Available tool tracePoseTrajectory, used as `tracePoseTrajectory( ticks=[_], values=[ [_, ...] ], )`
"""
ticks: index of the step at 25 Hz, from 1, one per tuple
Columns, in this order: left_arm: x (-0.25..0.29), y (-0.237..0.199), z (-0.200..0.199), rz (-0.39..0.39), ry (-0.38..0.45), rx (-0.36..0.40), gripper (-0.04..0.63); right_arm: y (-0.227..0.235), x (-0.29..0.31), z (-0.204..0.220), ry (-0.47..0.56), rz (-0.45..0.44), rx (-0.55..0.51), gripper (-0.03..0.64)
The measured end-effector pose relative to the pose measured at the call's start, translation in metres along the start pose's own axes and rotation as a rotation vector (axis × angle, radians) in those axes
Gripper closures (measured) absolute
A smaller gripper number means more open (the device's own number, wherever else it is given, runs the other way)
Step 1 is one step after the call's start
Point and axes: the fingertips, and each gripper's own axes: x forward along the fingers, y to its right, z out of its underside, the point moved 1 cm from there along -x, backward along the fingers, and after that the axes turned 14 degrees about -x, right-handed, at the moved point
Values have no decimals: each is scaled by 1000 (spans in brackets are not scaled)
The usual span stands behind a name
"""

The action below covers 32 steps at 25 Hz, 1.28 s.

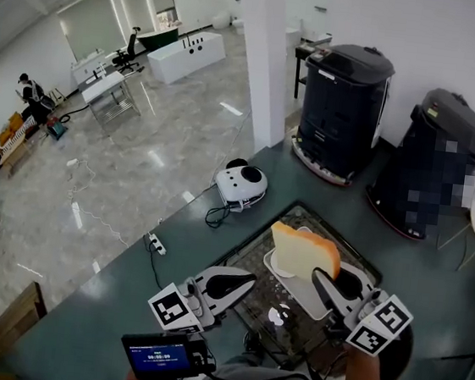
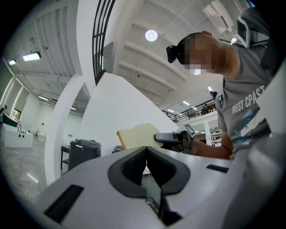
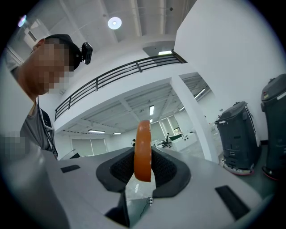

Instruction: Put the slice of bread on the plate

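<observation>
Right gripper (image 1: 327,282): jaws held narrow, clamped on the slice of pale bread with orange-brown crust (image 1: 303,250). In the right gripper view the slice (image 3: 143,148) shows edge-on, crust towards the camera, with a dark pad pressed to each face.

The slice stands nearly upright, gripped at its lower right corner. It is in the air over the round white plate (image 1: 270,264). Cannot tell whether its bottom edge touches the plate.

The plate lies near the middle of the dark patterned rectangular table (image 1: 252,246).

Left gripper (image 1: 244,279): jaws closed tip to tip with nothing between them. It is over the table's left edge, just beside the plate and clear of the bread. In its own view (image 2: 145,151) the slice (image 2: 136,136) shows beyond the jaw tips.
</observation>
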Motion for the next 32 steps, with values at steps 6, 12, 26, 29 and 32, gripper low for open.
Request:
tracePoseTrajectory(
  ticks=[6, 12, 26, 29, 32],
  values=[
    [-2, -17, 8, -28, -35, -26, 588, 16, 16, 16, -22, -2, 33, 526],
    [5, -33, 13, -34, -49, -43, 587, 46, 35, 58, -91, 4, 113, 526],
    [1, -73, 33, -63, -50, -91, 588, 99, 68, 193, -267, 45, 290, 526],
    [-1, -76, 34, -70, -42, -90, 586, 106, 70, 216, -287, 52, 332, 526],
    [-2, -81, 37, -74, -46, -100, 586, 117, 71, 234, -304, 67, 359, 526]
  ],
)
